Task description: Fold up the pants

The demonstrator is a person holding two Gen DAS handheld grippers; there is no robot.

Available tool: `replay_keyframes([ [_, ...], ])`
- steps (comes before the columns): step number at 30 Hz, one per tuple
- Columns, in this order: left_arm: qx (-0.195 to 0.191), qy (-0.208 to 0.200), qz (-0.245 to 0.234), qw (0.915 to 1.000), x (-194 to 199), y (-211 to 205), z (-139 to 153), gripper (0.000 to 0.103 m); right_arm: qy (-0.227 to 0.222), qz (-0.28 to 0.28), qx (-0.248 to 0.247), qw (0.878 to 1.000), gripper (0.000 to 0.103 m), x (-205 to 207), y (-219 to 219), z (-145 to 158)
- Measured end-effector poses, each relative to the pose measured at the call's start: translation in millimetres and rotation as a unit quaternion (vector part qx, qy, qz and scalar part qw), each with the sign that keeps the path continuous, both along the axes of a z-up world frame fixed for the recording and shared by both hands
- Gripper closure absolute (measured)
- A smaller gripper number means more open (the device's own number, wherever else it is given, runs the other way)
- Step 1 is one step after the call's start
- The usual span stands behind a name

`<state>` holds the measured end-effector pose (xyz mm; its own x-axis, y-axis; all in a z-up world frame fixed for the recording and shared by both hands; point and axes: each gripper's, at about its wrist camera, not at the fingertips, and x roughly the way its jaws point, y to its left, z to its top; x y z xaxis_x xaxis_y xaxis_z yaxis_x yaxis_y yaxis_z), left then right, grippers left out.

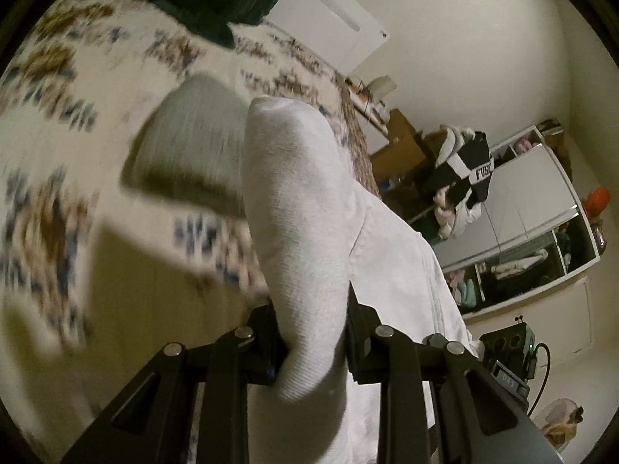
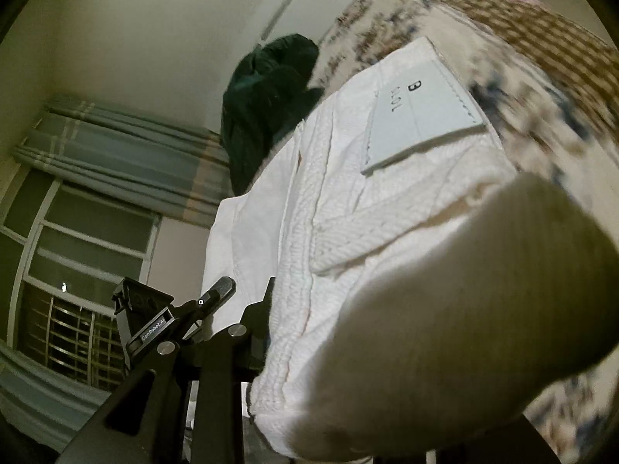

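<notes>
Pants point(image 1: 301, 232) of white ribbed cotton hung above the floral bedspread point(image 1: 50, 123), a stitched label patch point(image 2: 421, 104) on the waistband. Left gripper point(image 1: 313, 344) pinched a thick fold; right gripper point(image 2: 267, 332) clamped the knit waistband edge. Beyond the bedspread lay a dark green garment point(image 2: 267, 89), curtains point(image 2: 116, 147) and a white cupboard point(image 1: 530, 193).

Cream walls point(image 1: 464, 38), dim warm light. Bed with floral cover point(image 1: 58, 123), motion-blurred; brown checked blanket point(image 2: 541, 27) at its edge. Dark green heap of cloth point(image 2: 267, 92) on the bed. White shelving unit point(image 1: 541, 208) with open compartments of clothes stands along the wall. Window point(image 2: 77, 255) with a metal grille, dark outside; blue-grey striped curtain point(image 2: 127, 158) bunched above.
</notes>
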<state>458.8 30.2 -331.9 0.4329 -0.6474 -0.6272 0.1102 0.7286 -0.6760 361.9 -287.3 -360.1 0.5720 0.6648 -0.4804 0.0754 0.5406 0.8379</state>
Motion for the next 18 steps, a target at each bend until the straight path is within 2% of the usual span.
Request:
replay_keyframes([
  [1,0.001,-0.005,0.0,1.0,33.1,5.2,-0.8,0.081,-0.003,-0.002,0.001,1.0,0.074,23.5,4.4,-1.0],
  [4,0.006,-0.011,-0.001,0.9999,100.8,17.5,-6.8,0.081,-0.012,-0.006,0.005,1.0,0.074,93.7,17.3,-13.4],
  [6,0.008,-0.013,-0.003,0.9999,150.2,27.2,-20.0,0.081,-0.015,-0.008,0.008,1.0,0.074,142.8,27.9,-28.7],
  [8,0.011,-0.013,-0.004,0.9998,181.8,33.6,-33.3,0.081,-0.016,-0.01,0.012,1.0,0.074,186.5,36.8,-46.8],
  [10,0.018,-0.007,-0.002,0.9998,223.0,43.9,-58.2,0.081,-0.013,-0.01,0.013,1.0,0.074,229.1,46.3,-69.5],
  [16,0.037,0.039,-0.002,0.9985,286.0,67.2,-127.9,0.079,0.023,-0.006,0.009,1.0,0.074,302.7,65.6,-146.7],
  [18,0.047,0.051,-0.013,0.9975,292.4,71.2,-143.9,0.073,0.045,0.001,0.006,0.999,0.071,312.2,66.0,-164.8],
])
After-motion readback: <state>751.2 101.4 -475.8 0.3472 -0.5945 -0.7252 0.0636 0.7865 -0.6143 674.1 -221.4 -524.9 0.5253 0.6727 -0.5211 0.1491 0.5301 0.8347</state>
